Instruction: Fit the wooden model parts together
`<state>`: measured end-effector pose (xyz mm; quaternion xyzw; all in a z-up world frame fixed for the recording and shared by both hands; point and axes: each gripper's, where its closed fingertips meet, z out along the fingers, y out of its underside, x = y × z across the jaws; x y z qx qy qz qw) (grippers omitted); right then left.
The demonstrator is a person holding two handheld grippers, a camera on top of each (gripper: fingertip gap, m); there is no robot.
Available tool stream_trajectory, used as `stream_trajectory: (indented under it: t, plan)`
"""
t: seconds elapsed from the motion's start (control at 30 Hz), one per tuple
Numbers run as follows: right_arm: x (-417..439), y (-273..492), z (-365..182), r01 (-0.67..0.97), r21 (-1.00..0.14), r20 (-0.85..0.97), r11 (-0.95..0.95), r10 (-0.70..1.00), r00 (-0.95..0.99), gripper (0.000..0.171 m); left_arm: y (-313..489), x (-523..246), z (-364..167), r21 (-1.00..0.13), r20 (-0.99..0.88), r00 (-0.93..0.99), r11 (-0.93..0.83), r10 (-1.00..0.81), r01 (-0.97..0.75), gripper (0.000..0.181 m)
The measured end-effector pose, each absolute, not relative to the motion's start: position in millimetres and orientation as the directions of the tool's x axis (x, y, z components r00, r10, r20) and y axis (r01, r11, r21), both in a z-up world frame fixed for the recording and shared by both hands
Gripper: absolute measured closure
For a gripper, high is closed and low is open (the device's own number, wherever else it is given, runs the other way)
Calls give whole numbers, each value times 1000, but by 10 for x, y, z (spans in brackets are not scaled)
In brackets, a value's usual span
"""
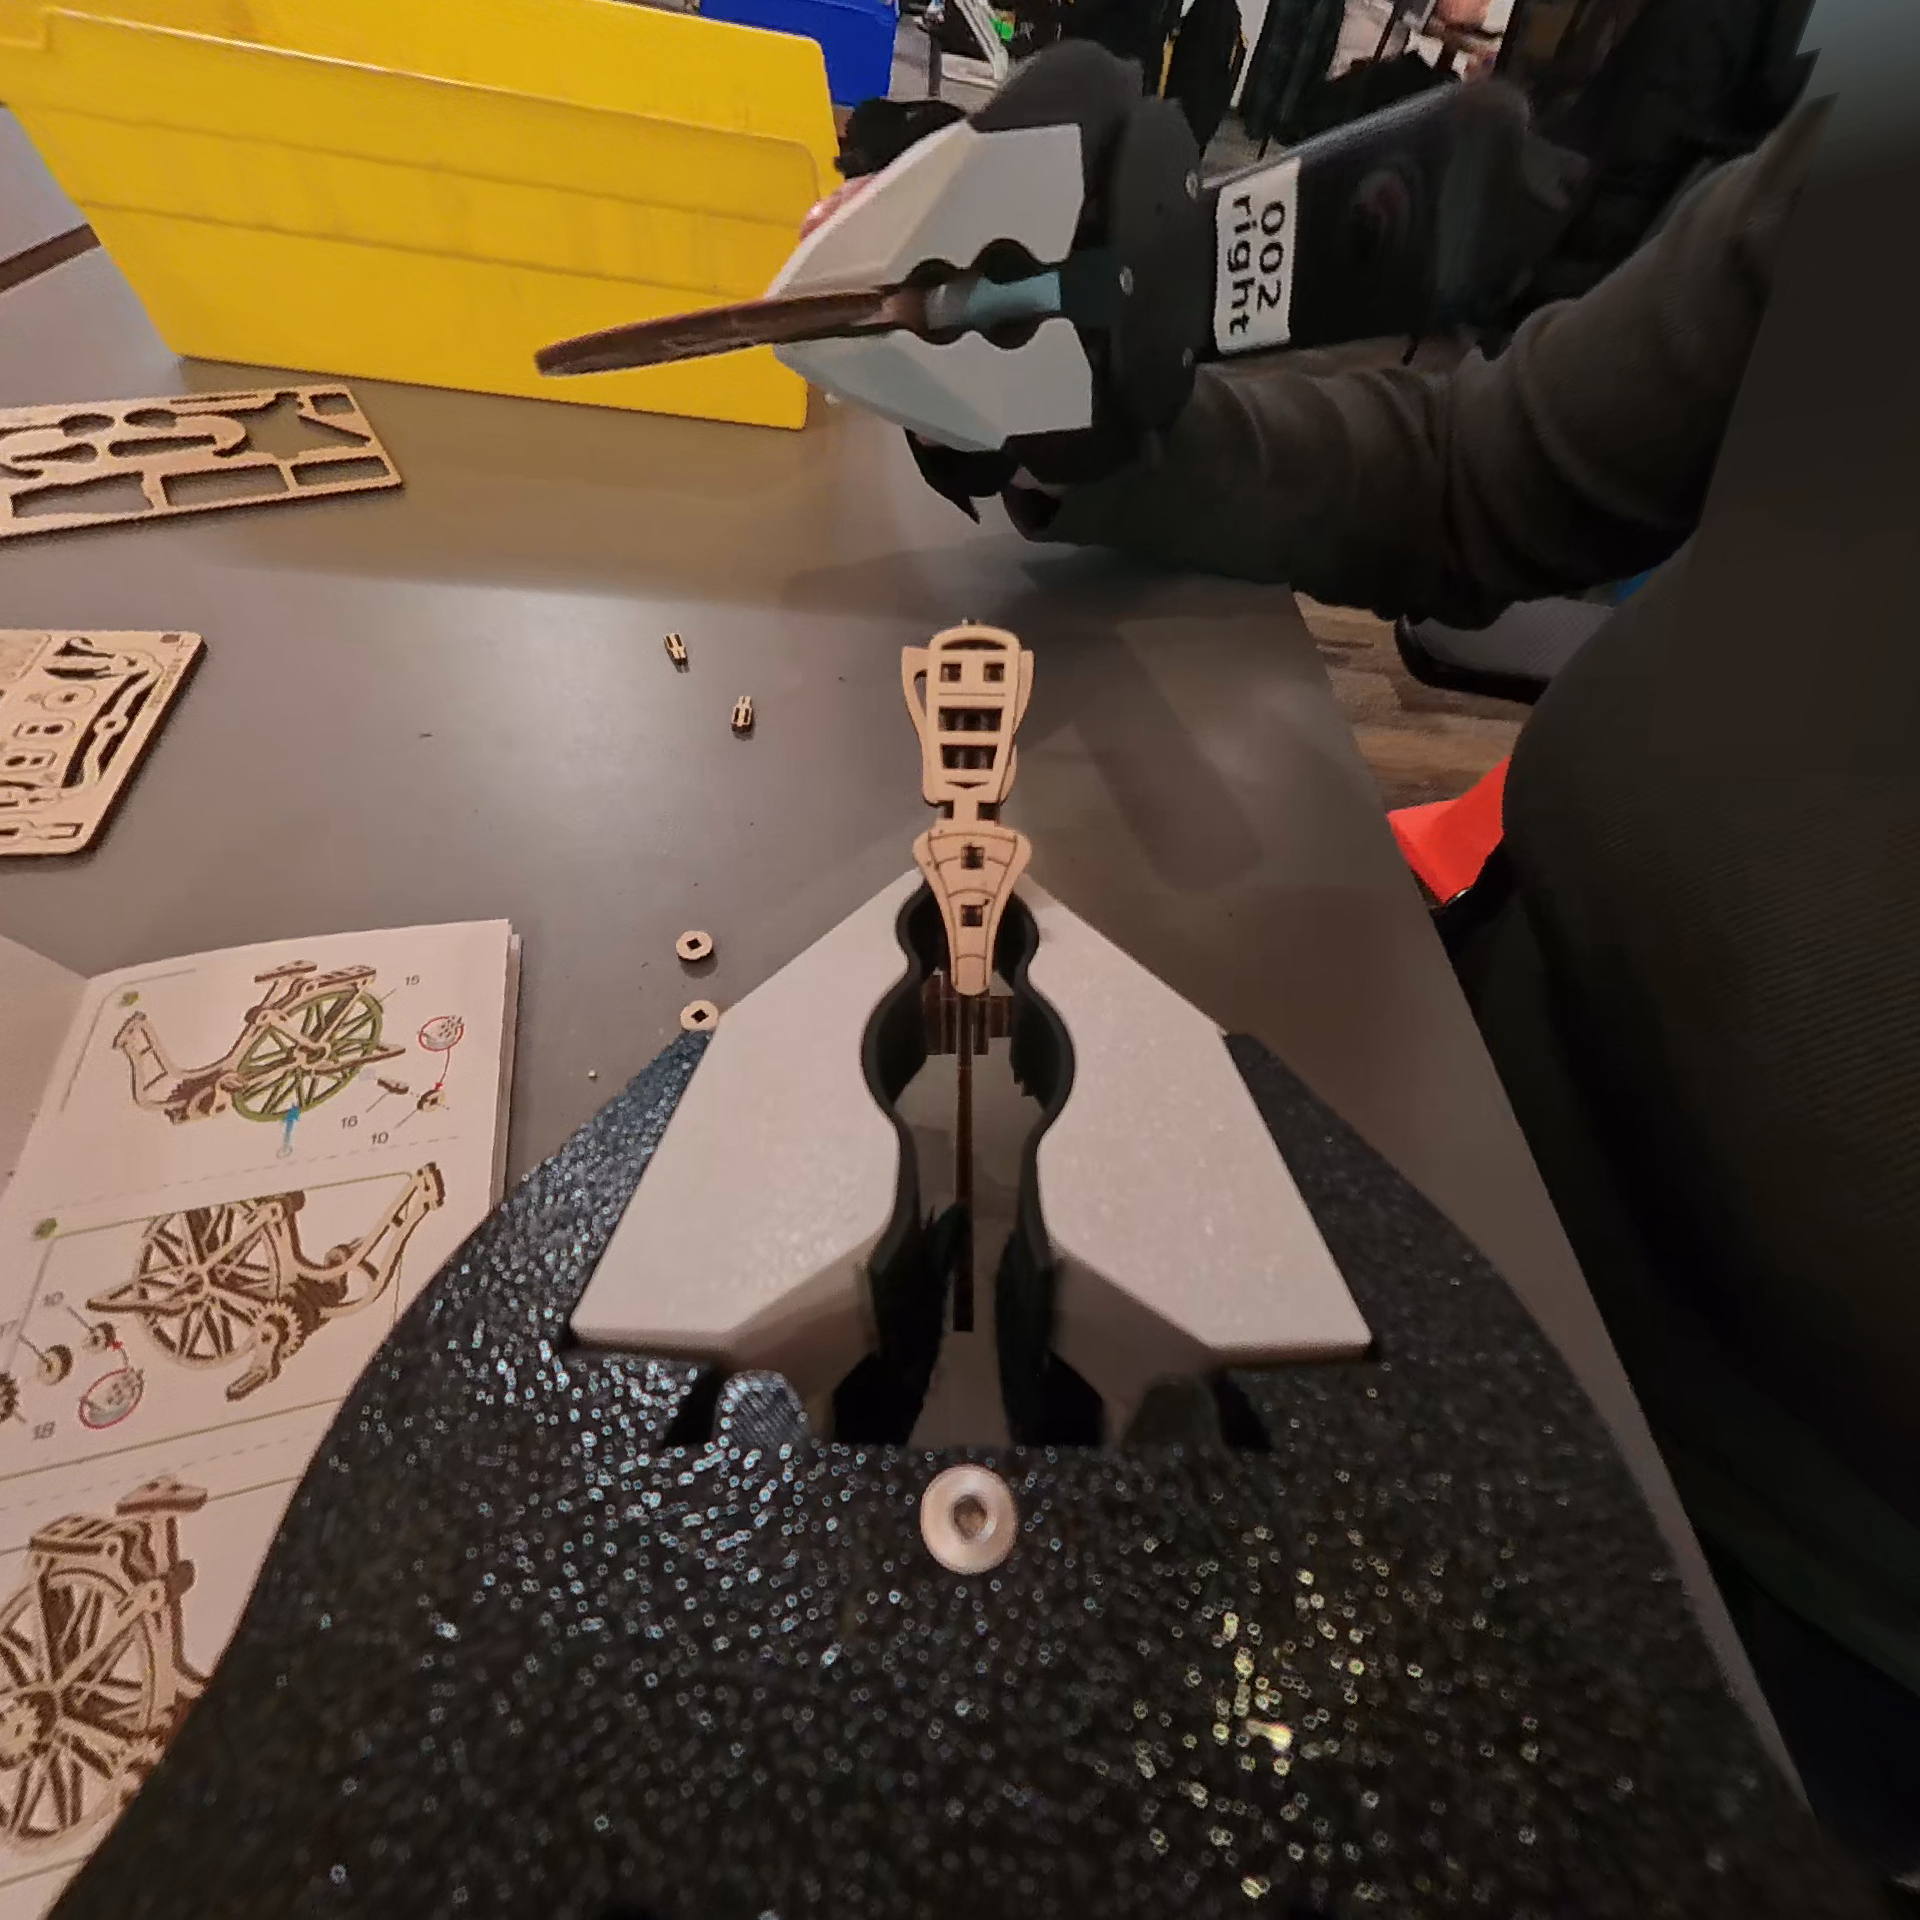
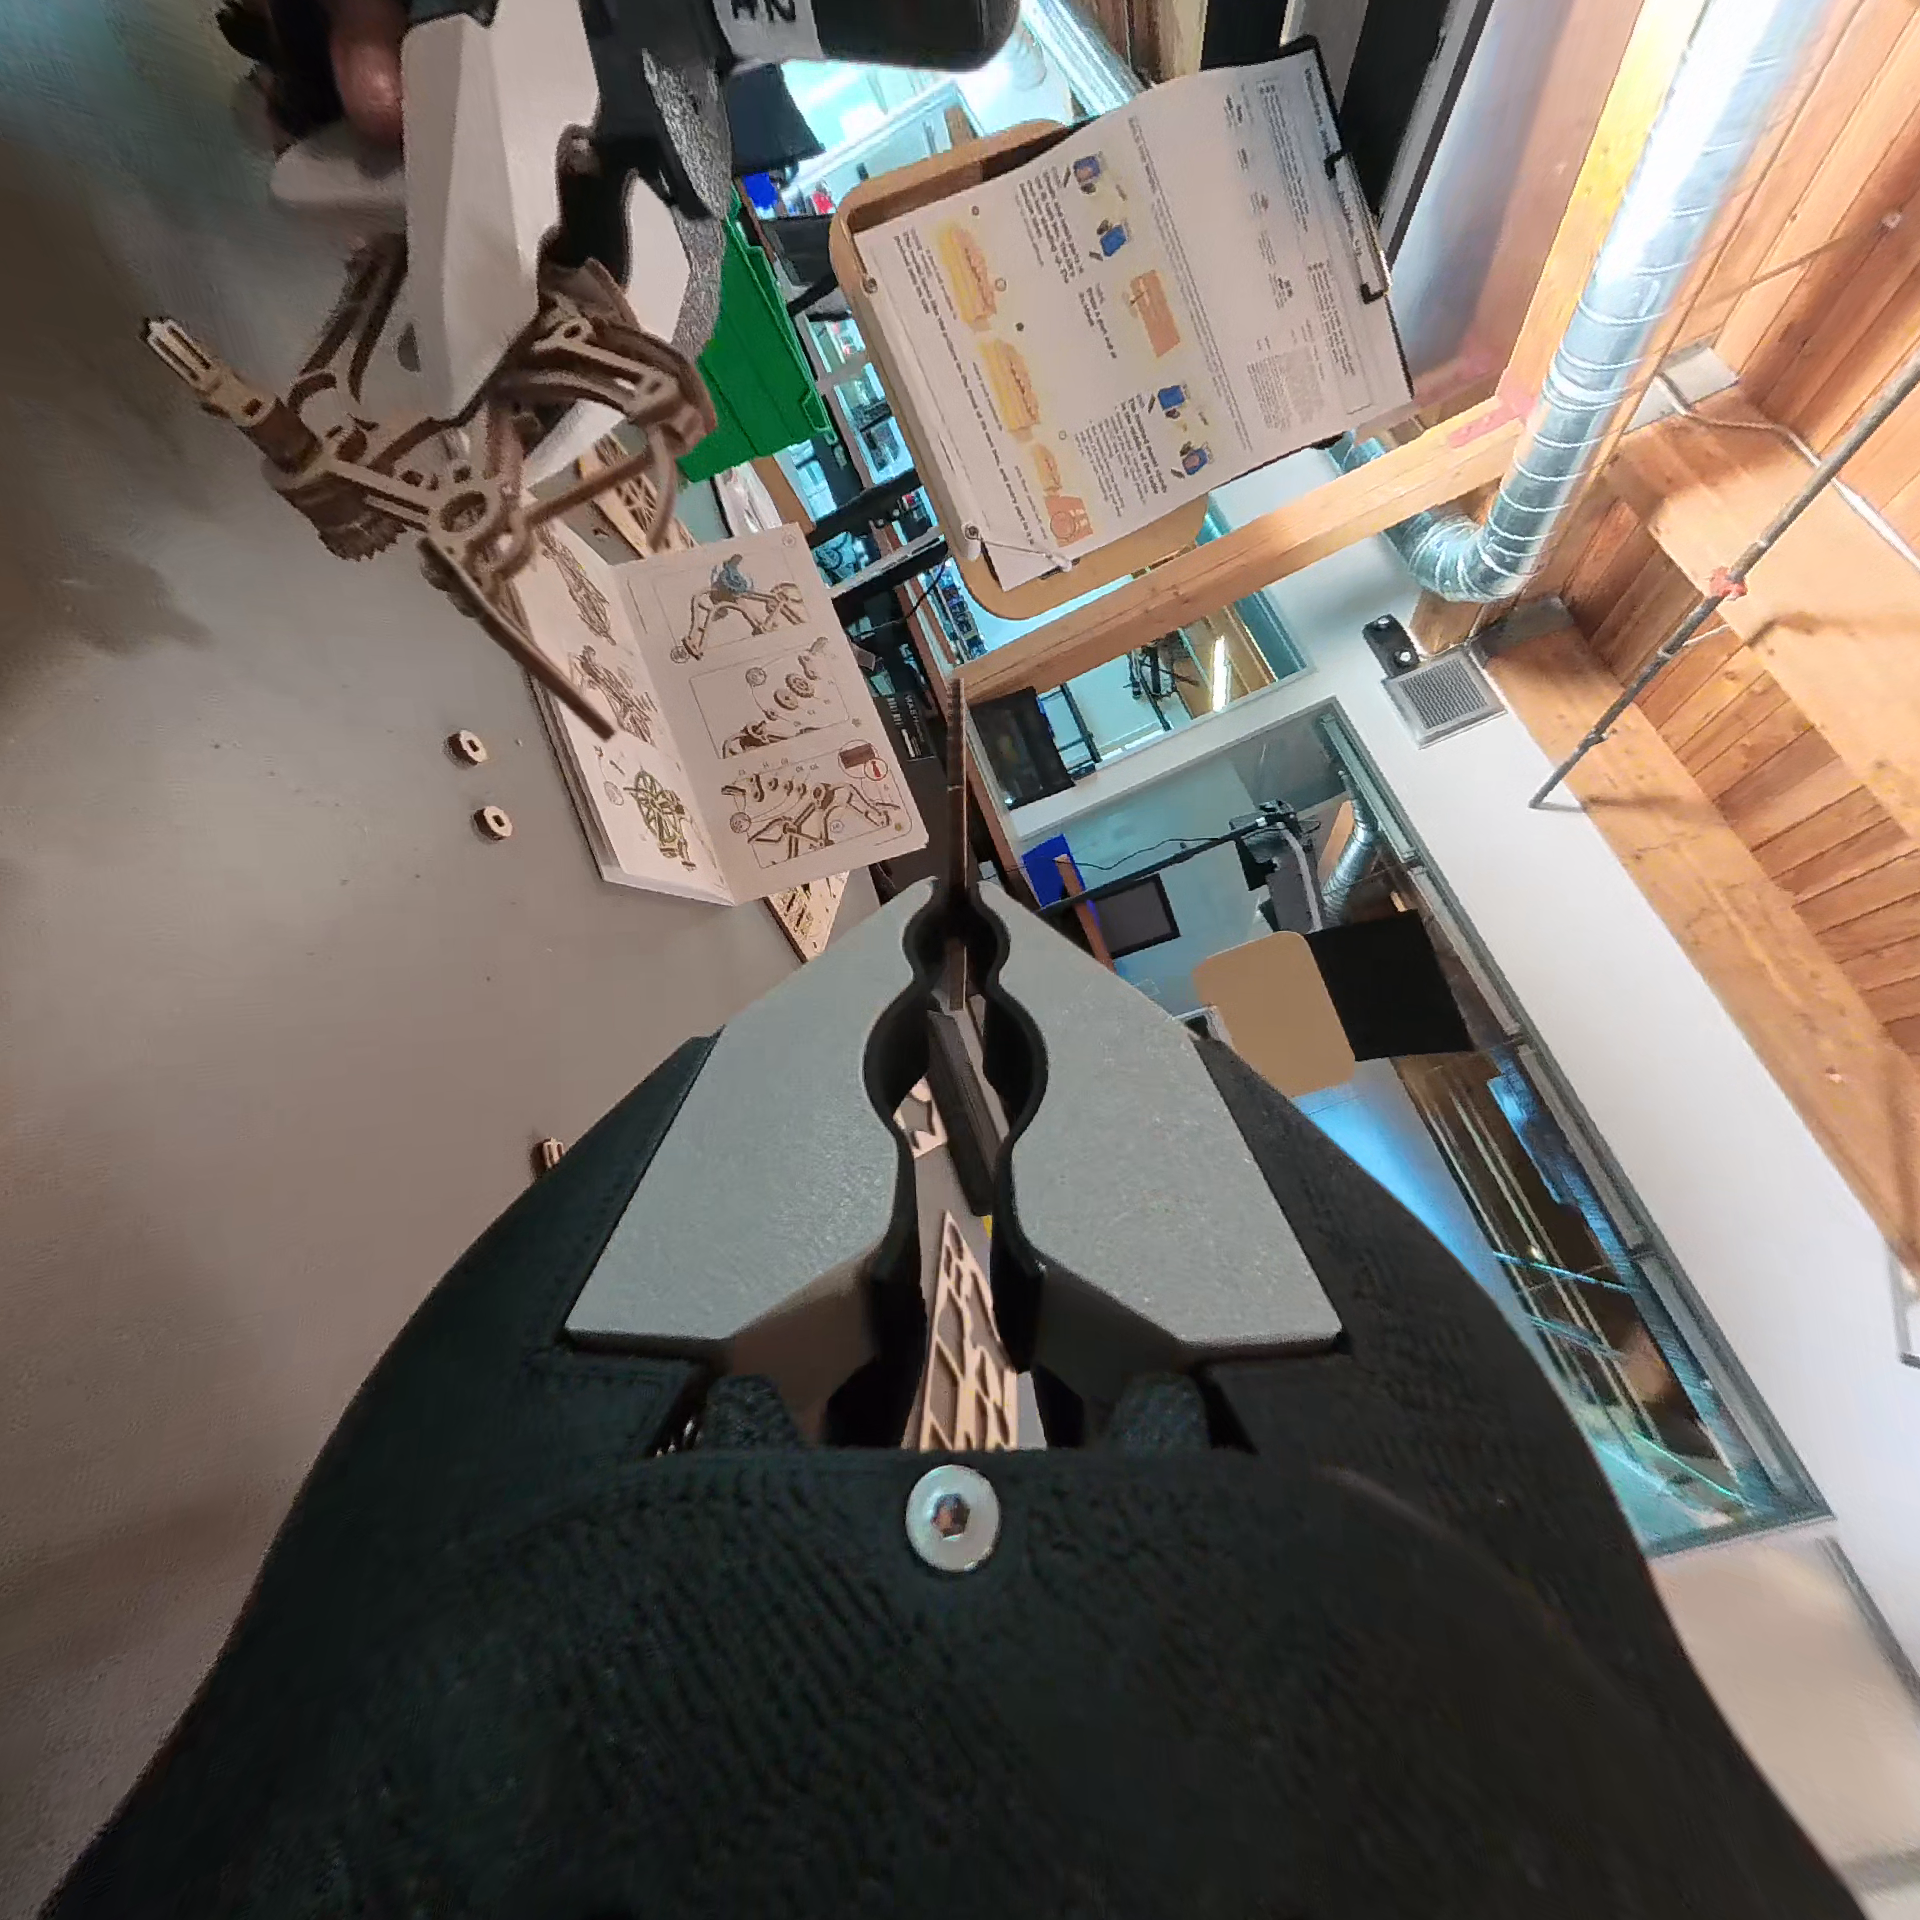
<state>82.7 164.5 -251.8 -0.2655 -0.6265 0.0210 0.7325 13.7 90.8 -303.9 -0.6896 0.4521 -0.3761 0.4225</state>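
My left gripper [image 1: 966, 920] is shut on a partly built wooden model frame [image 1: 968, 727], which sticks out forward past the fingertips above the grey table [image 1: 520, 779]. My right gripper [image 1: 805, 312] is up at the back right, shut on a flat wooden part [image 1: 707, 335] seen edge-on and pointing left. In the right wrist view, my right gripper [image 2: 956, 896] clamps that thin part [image 2: 956, 790]. The left gripper [image 2: 478, 384] shows at upper left with the model frame [image 2: 457, 478] hanging from it. The two pieces are apart.
A yellow bin [image 1: 468, 208] stands at the back. Punched wooden sheets [image 1: 187, 457] [image 1: 73, 738] and an open instruction booklet [image 1: 260, 1143] lie on the left. Small washers [image 1: 694, 948] and pegs [image 1: 740, 713] lie loose. The table edge [image 1: 1382, 831] runs on the right. A clipboard [image 2: 1122, 312] stands behind. About 12 centimeters separates my left fingertips from my right.
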Motion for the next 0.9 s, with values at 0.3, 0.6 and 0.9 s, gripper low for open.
stream_trajectory:
  t: [0.3, 0.6, 0.9]
  plan:
    - [821, 1657, -2547, 308, -424, 904, 852, 375, 206, 171, 909, 129, -3047, -913, 194, 313, -288, -930, -290, 174]
    - [850, 1687, -2496, 269, -512, 856, 816, 457, 242, 171, 893, 142, -3127, -822, 464, 291, -529, -837, -211, 173]
    - [843, 1684, -2501, 259, -534, 843, 805, 482, 240, 171, 939, 110, -3126, -774, 565, 282, -616, -775, -143, 174]
